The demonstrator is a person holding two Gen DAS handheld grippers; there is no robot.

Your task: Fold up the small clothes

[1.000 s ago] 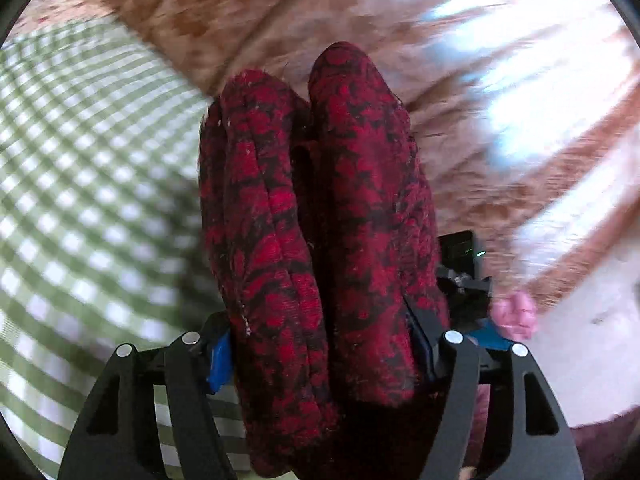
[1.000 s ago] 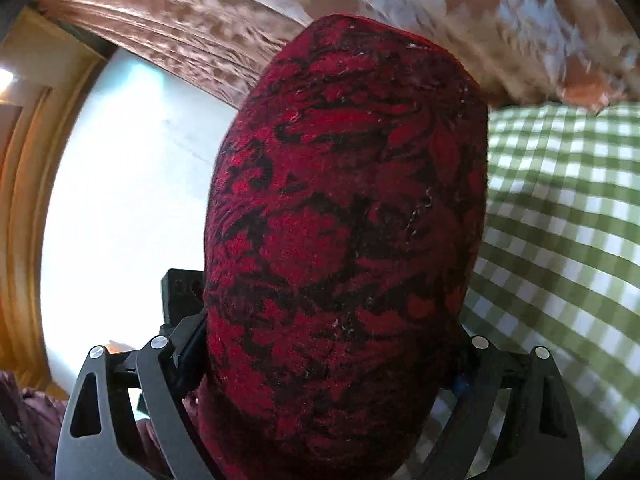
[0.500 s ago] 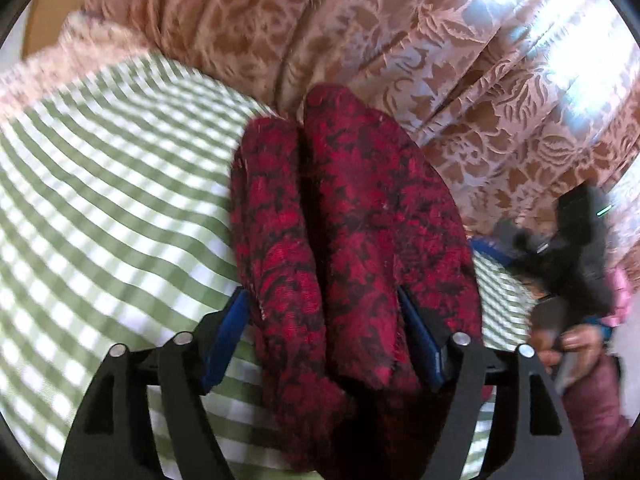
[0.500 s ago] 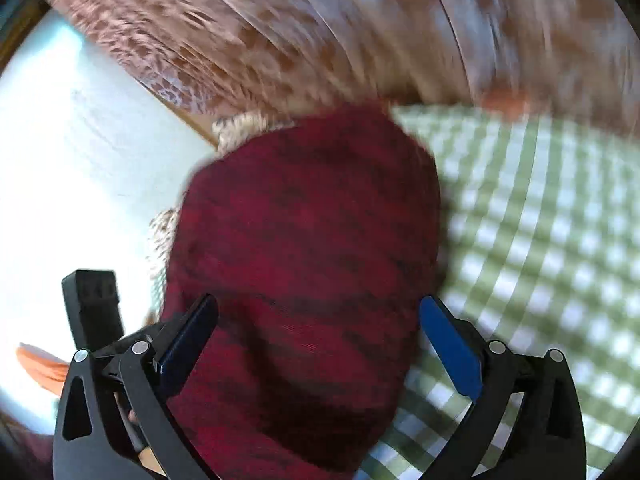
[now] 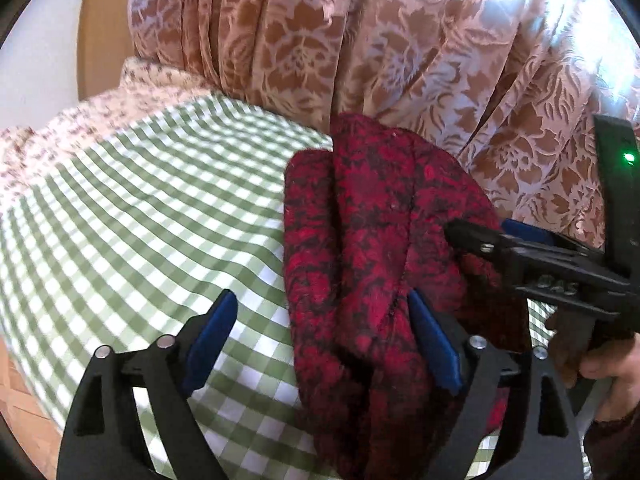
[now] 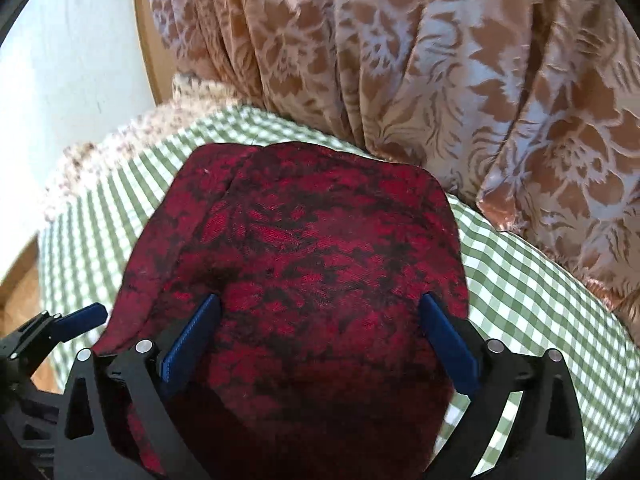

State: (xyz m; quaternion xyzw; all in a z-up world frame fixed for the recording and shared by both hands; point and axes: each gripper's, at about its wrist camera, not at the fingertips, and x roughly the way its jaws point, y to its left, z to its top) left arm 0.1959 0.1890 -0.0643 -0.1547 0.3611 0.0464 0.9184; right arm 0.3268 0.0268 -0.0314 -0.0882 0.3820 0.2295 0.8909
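Note:
A folded red-and-black patterned garment [image 5: 372, 208] lies on the green checked cloth [image 5: 132, 220], up against the curtain. My left gripper [image 5: 320, 304] hangs over its near end with the jaws opening. The left pad stands clear over the cloth and the right pad rests against the garment's side. In the right wrist view the garment [image 6: 320, 232] fills the gap of my right gripper [image 6: 320, 300], whose jaws are spread wide and do not squeeze it. One black finger [image 5: 500, 246] of the right gripper reaches over the garment from the right.
A pink-brown flowered curtain [image 6: 440, 60] hangs right behind the checked cloth [image 6: 540, 292]. A cream flowered fabric [image 5: 100, 108] lies at the far left edge, and wooden floor [image 5: 24, 412] shows at the lower left. A person's hand [image 5: 604, 364] holds the right gripper.
Both grippers have tipped downward, and the garment, held up a second ago, now lies on the checked cloth. Both pairs of jaws have widened and let go of it.

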